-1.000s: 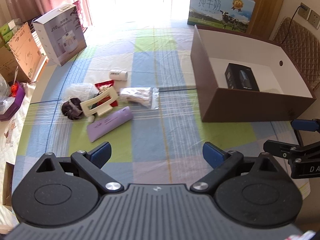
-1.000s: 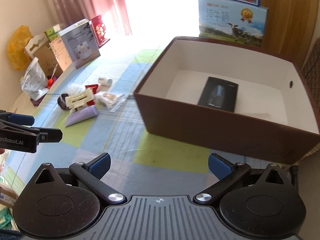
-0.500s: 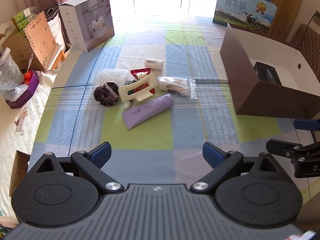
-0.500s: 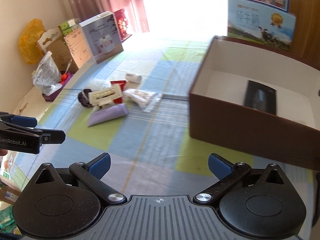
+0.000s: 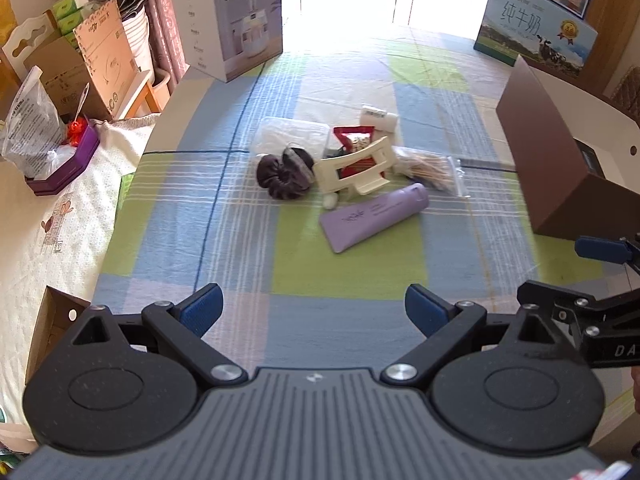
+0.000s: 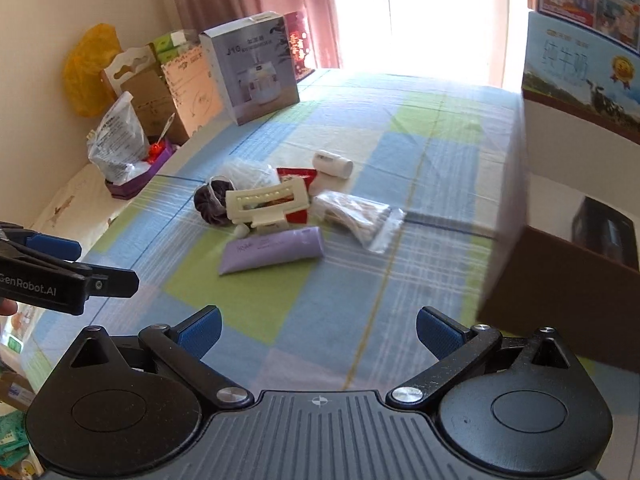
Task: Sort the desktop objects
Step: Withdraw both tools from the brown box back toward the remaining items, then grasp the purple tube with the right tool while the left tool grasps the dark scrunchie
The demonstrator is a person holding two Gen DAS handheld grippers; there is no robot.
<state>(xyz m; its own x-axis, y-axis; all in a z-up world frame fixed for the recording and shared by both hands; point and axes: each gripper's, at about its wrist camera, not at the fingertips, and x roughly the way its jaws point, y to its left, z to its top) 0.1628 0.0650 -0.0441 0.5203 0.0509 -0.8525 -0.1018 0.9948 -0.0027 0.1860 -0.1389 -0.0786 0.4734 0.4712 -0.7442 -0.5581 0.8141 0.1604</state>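
A small pile lies mid-table on the checked cloth: a purple tube (image 5: 374,217) (image 6: 272,249), a cream plastic frame (image 5: 354,166) (image 6: 267,201), a dark scrunchie (image 5: 285,172) (image 6: 210,200), a red packet (image 5: 354,136), a clear bag of cotton swabs (image 5: 430,167) (image 6: 360,217), a white roll (image 5: 378,117) (image 6: 333,163) and a clear pouch (image 5: 290,133). The brown box (image 5: 554,176) (image 6: 560,280) at the right holds a black item (image 6: 604,232). My left gripper (image 5: 313,309) and right gripper (image 6: 318,330) hover open and empty, short of the pile.
A grey appliance carton (image 5: 228,16) (image 6: 252,66) stands at the table's far left corner, a milk carton box (image 5: 534,36) at the far right. Cardboard boxes (image 5: 80,68), a plastic bag (image 5: 30,128) and a purple tray (image 5: 64,164) sit off the table's left edge.
Both views have swung left, away from the brown box and toward the pile, which now sits nearer the centre. Both grippers stay open and empty.
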